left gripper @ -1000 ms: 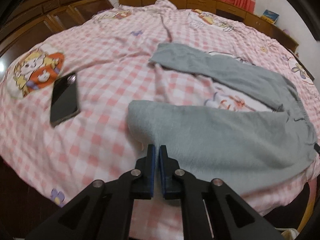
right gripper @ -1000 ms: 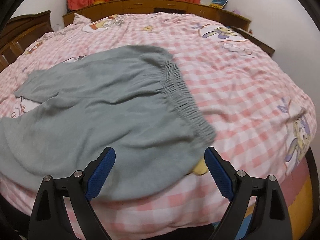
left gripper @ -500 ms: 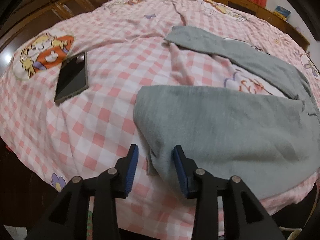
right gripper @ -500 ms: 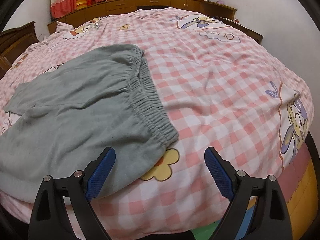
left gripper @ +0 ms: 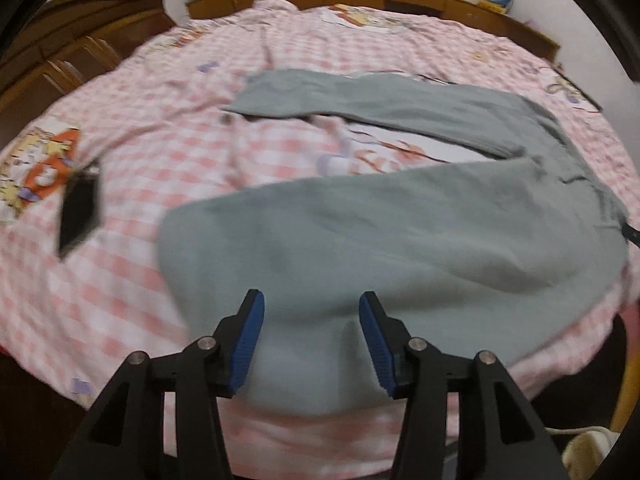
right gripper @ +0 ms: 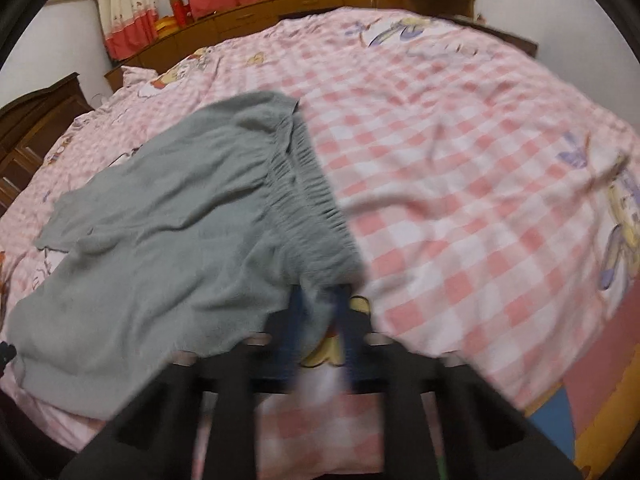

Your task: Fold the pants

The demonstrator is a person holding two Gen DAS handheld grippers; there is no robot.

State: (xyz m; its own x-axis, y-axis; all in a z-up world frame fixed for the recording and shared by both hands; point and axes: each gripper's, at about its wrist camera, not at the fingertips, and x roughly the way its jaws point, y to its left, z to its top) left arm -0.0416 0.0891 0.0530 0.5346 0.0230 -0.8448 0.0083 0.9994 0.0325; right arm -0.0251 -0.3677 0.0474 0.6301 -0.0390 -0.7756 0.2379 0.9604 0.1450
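The pants [left gripper: 400, 232] are grey, spread flat on a bed [left gripper: 168, 152] covered by a pink-and-white checked sheet. The left gripper [left gripper: 311, 320] has its jaws partly apart and opening; the cloth of the near trouser leg lies between and beneath the blue pads [left gripper: 248, 340], which do not press on it. In the right wrist view, the right gripper [right gripper: 318, 320] has its jaws drawn nearly together at the near corner of the elastic waistband [right gripper: 312, 200]; the picture is blurred there, so whether grey cloth is actually pinched between them cannot be told. Outward from the left gripper, the near leg runs towards the waist at the right, and the far leg [left gripper: 360, 108] lies apart from it, with printed sheet showing between the two. A dark phone [left gripper: 78, 216] lies on the sheet well to the left of the pants. Wooden cabinets [left gripper: 60, 60] and red-trimmed curtains [right gripper: 208, 0] stand beyond the bed.
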